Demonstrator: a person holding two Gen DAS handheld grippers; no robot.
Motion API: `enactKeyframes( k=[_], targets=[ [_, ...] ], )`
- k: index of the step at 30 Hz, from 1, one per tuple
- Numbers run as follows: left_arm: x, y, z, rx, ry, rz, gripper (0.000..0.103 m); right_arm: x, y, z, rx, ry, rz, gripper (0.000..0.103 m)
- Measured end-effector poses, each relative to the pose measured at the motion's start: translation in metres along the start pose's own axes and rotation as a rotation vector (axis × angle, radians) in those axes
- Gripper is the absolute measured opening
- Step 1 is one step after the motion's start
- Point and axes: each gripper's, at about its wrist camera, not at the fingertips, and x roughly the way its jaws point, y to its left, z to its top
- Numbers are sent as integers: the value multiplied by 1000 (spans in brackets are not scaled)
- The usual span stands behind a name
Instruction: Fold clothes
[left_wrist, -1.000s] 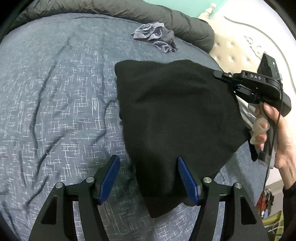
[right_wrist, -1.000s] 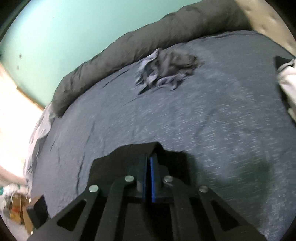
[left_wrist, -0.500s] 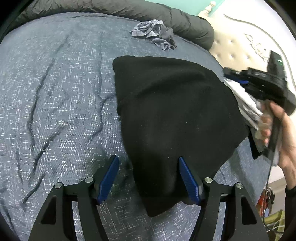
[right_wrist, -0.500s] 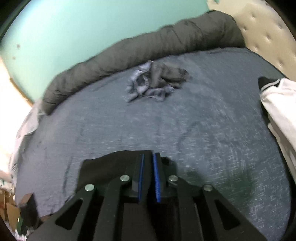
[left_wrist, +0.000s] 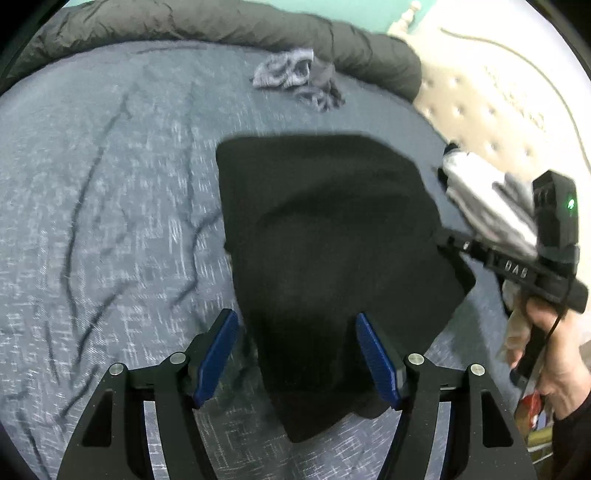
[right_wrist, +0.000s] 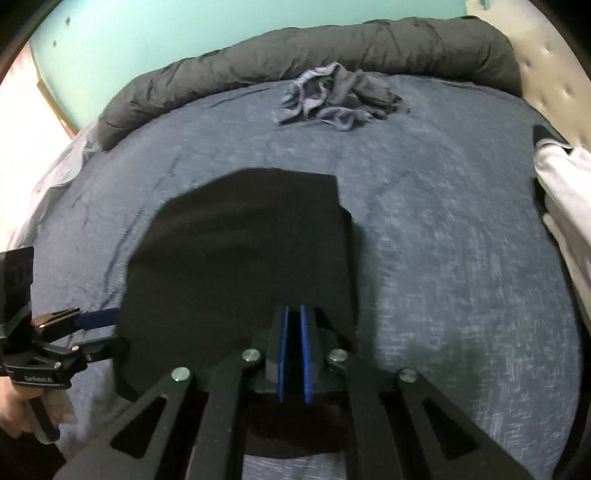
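Black fabric is lying spread across the middle of a blue-grey bedspread (right_wrist: 443, 258) as a person is working two handheld grippers over it. The black garment (left_wrist: 325, 251) is sitting flat on the bed, its near edge reaching between the blue pads of the left gripper (left_wrist: 297, 356), whose jaws are standing wide apart and are not pressing on the cloth. At the garment's right edge, the right gripper (right_wrist: 293, 345) is holding its pads nearly together, a fold of the black cloth lying between them (a narrow dark gap is showing between the blue pads). A hand (left_wrist: 550, 354) is gripping that tool's handle. Beyond, a crumpled grey garment (right_wrist: 340, 98) is lying near a rolled dark duvet (right_wrist: 295, 62) along the far edge of the bed, well apart from the black piece. Pale folded clothes (right_wrist: 565, 192) are resting beside a tufted cream headboard (left_wrist: 476, 110).
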Motion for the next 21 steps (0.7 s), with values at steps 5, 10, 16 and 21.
enactKeyframes(
  k=[5,10,16,21],
  targets=[
    [9,0,-9,-1,25,15,71,-17,-11,-5,52,-29,0,4],
    [6,-1,-9,0,24,24,71,-33,19,-5,1,-38,99,5],
    [-11,-3,-9,-2,4,21,70,5,45,-25,-70,103,85,5],
    [-41,5,-16,13,-26,25,70,-9,50,-26,-28,56,111,5]
  ],
)
